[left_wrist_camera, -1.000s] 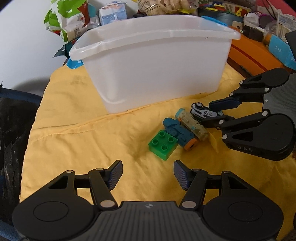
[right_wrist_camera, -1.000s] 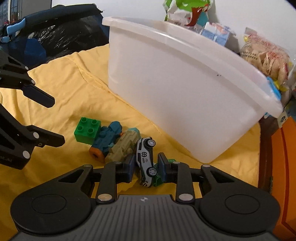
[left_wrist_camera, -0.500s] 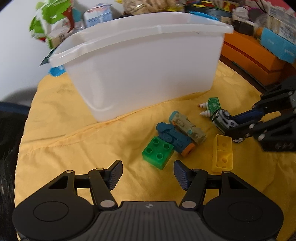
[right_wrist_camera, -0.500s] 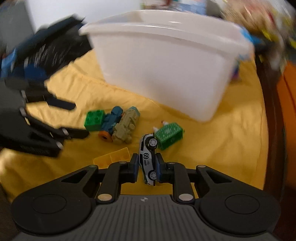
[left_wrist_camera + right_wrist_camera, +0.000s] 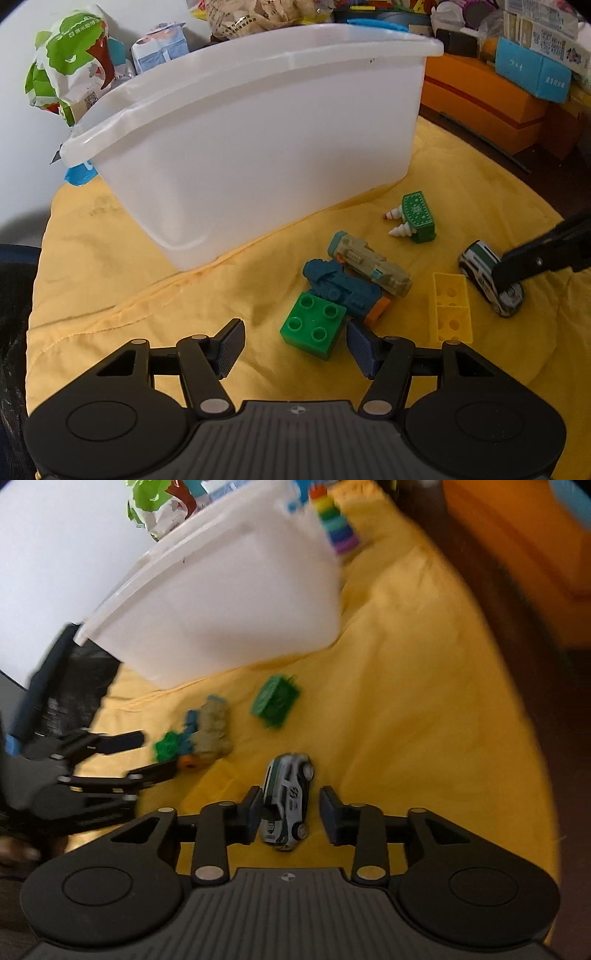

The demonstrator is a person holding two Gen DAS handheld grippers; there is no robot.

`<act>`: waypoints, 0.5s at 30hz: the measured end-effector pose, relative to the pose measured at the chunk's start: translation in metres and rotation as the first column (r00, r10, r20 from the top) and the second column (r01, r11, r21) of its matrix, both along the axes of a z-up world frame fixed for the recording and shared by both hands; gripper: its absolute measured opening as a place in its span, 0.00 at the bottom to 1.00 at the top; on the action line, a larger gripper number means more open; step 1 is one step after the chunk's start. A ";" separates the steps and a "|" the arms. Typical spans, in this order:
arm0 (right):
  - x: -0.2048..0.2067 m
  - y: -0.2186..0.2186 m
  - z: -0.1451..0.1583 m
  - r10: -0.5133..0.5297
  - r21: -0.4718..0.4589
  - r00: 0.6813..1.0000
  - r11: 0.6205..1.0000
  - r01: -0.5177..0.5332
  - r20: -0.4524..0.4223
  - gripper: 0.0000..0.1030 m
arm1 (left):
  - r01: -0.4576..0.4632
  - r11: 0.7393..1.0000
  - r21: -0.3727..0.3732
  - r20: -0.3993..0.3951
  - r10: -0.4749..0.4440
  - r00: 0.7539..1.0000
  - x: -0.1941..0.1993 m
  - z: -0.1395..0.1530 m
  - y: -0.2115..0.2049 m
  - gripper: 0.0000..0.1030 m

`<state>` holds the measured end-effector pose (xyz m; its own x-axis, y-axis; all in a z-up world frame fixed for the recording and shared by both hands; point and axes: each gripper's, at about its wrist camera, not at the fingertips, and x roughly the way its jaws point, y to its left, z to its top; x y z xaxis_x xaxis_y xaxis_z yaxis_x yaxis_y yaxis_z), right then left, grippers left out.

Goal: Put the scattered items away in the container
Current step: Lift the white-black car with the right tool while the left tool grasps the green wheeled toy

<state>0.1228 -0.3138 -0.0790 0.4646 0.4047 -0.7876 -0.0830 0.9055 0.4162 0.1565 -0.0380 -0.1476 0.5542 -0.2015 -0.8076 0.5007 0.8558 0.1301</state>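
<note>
A white plastic tub (image 5: pixel 258 122) stands on the yellow cloth (image 5: pixel 129 266). In front of it lie a green brick (image 5: pixel 313 325), a blue toy (image 5: pixel 343 288), a tan toy (image 5: pixel 371 264), a yellow brick (image 5: pixel 451 308) and a green drill-nosed block (image 5: pixel 415 218). My left gripper (image 5: pixel 295 345) is open, its fingers on either side of the green brick's near edge. My right gripper (image 5: pixel 291 812) is open, with a white toy car (image 5: pixel 287 799) lying on the cloth between its pads; the car also shows in the left wrist view (image 5: pixel 489 282).
Snack bags (image 5: pixel 66 81) and a milk carton (image 5: pixel 159 48) stand behind the tub. Orange boxes (image 5: pixel 480 96) and clutter fill the right. A rainbow stacking toy (image 5: pixel 338 524) sits by the tub's far corner. A dark chair (image 5: pixel 62 690) borders the cloth's left.
My right gripper carried the toy car away from the pile to the right, then opened; the car now lies on the cloth. My left gripper moved closer to the green brick.
</note>
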 end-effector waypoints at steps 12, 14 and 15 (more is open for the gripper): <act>-0.004 0.018 0.022 0.135 -0.225 0.983 0.969 -0.104 0.127 0.42 | 0.139 0.981 -0.133 0.073 -0.130 0.989 -0.002 0.046 -0.046 0.63; -0.010 0.024 0.016 0.162 -0.241 0.980 0.962 -0.131 0.115 0.42 | 0.150 0.978 -0.141 0.049 -0.145 0.988 0.006 0.041 -0.065 0.63; -0.010 0.027 0.012 0.170 -0.250 0.979 0.958 -0.137 0.115 0.42 | 0.145 0.977 -0.155 0.030 -0.142 0.989 0.011 0.037 -0.072 0.63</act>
<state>0.1126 -0.2870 -0.0669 0.5192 0.2863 -0.8053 -0.2690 0.9491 0.1639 0.1671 -0.1095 -0.1105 0.5251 -0.4029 -0.7496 0.6189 0.7854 0.0113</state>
